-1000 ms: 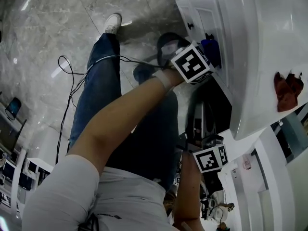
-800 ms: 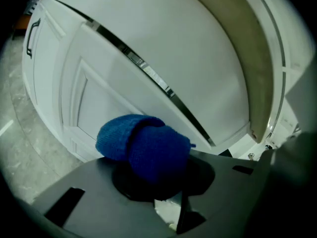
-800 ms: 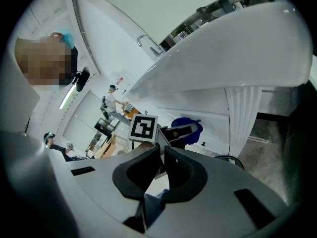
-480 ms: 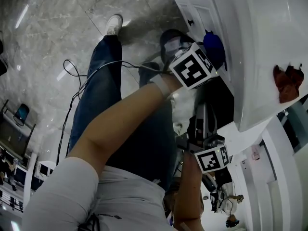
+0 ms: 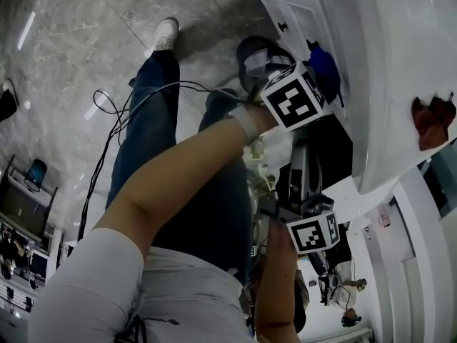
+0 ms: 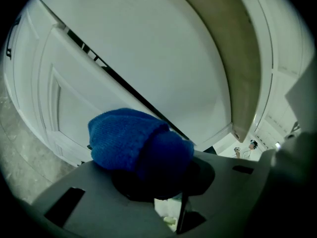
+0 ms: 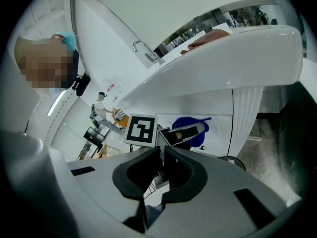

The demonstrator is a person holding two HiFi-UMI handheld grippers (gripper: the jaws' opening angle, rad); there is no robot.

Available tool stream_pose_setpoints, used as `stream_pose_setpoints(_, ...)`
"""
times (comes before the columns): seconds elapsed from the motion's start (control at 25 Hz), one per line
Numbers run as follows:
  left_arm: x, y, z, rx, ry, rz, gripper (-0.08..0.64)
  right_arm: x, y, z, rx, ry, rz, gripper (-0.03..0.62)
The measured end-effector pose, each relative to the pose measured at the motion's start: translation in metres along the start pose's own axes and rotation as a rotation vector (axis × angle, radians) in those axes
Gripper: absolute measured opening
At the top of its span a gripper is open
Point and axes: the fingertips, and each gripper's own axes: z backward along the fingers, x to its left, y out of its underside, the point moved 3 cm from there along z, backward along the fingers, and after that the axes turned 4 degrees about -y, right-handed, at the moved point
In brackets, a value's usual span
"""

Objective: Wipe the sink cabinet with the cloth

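Observation:
A blue knitted cloth (image 5: 325, 66) is pressed against the white sink cabinet door (image 5: 300, 16). My left gripper (image 5: 313, 84) is shut on it, the marker cube just behind. In the left gripper view the cloth (image 6: 136, 145) bulges out of the left gripper (image 6: 158, 177) and covers the jaw tips, close to the panelled door (image 6: 124, 58). My right gripper (image 5: 300, 191) hangs lower, beside the person's knee and away from the cabinet. In its own view the right gripper (image 7: 162, 155) is shut with nothing in it, looking up at the cloth (image 7: 190, 128).
A dark red rag (image 5: 433, 123) lies on the white sink top above the cabinet. A faucet (image 7: 143, 51) rises at the basin. A small black knob (image 5: 283, 27) sits on the door. A black cable (image 5: 107, 120) trails over the marble floor by the person's legs.
The left gripper and the blue cloth have slid a little farther along the cabinet door. The right gripper has stayed low, nearly in place.

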Motion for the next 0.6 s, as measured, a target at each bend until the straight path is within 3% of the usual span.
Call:
stream_pose_setpoints(0.32,-0.001,0.016,-0.019,0.04,-0.015,-0.008,0.091,-0.015,0.0,0.001,0.007,-0.014,0.012,0.038)
stream_pose_setpoints(0.6,0.014,0.027,-0.042,0.066,-0.09,-0.009,0.091,-0.036,0.005,0.001,0.025,-0.044,0.034,0.038)
